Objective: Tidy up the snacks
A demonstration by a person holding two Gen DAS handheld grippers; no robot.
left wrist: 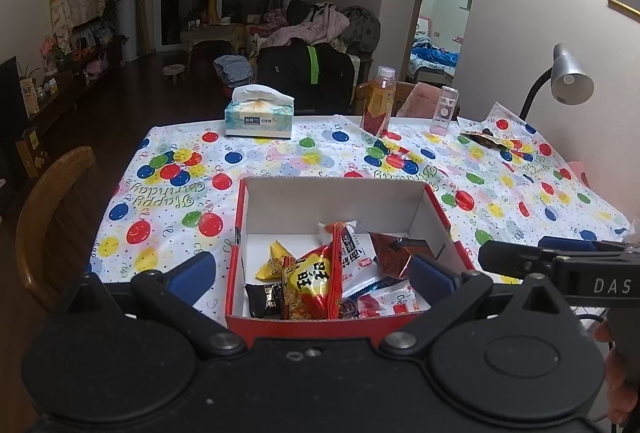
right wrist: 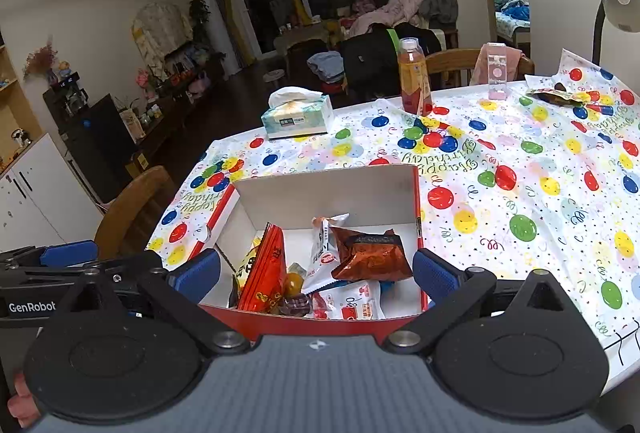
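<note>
Wooden chair [left wrist: 52, 217] stands at the left edge of the table [left wrist: 168, 233], clear of the work area. Tissue box [left wrist: 259, 113] sits toward the far side, well apart from the carton.

Left gripper [left wrist: 312, 273] hovers just short of the near wall of the red snack box [left wrist: 434, 209], fingers spread wide on either side of the opening and holding nothing. Right gripper [right wrist: 316, 273] is placed the same way over the same box: fingers apart, empty. Judged placement: both hands are parked at the box mouth because it is the collecting point, and neither has a load.

Contents of the box, a loose pile against the near wall: a red-and-yellow snack bag [left wrist: 316, 273] standing tilted, a white packet [left wrist: 360, 261] behind it, a copper-brown foil packet [right wrist: 372, 253] on top at the right, and small dark and red wrapped sweets at the front. The far half of the floor is bare, so room remains.

Right of centre at the far edge stand a juice bottle [left wrist: 378, 101] and a clear pink-based container [left wrist: 443, 111]. Further right a loose snack packet [left wrist: 486, 141] lies flat on the balloon-print cloth, well apart from the box; judged the one item outstanding. The desk lamp [left wrist: 570, 77] overhangs that corner and the bottle stands near the reach line; both warrant care.
</note>
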